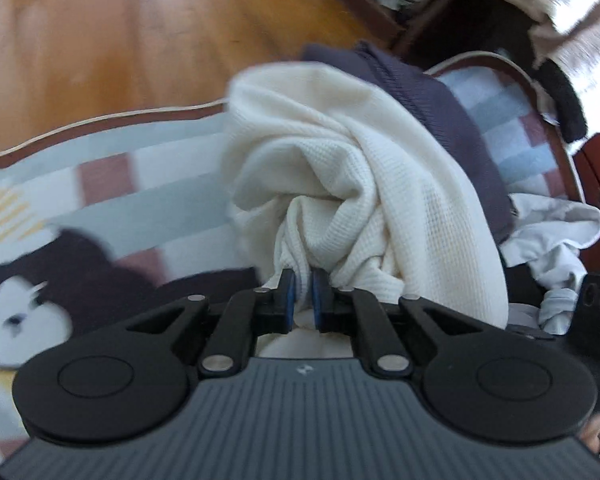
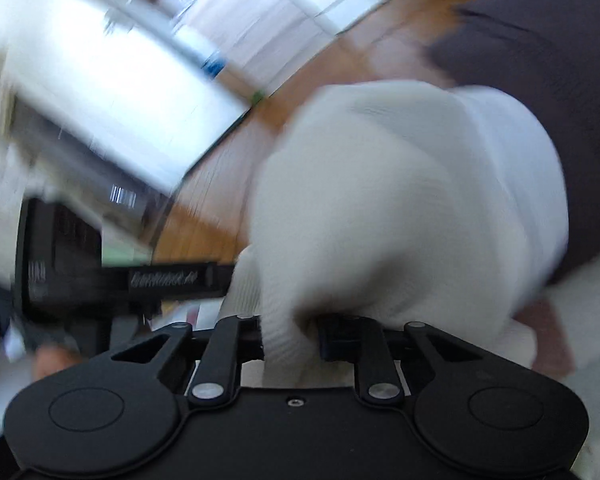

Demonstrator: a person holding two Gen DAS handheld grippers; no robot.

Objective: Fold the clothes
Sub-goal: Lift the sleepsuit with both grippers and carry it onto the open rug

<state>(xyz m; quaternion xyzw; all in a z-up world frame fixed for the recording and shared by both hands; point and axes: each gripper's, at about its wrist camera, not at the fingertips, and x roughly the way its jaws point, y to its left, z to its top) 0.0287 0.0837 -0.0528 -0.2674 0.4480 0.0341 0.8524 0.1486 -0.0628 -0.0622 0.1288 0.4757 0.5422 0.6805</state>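
1. Left gripper is pinching bunched white waffle-knit garment, lifting it above checked blanket.
2. Right gripper is clamping same garment; view blurry.
3. Folding's barely starting; crumpled white shirt + dark garment waiting.

A checked blanket covers the surface beside a wooden floor, with blurred white furniture beyond

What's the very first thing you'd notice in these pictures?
A big bunched-up cream knit garment fills the middle of both views, pinched in the left gripper and bunched between the fingers of the right gripper. A dark grey cloth lies behind it. Underneath is a checked blanket with a cartoon figure at the lower left, on a wooden floor.
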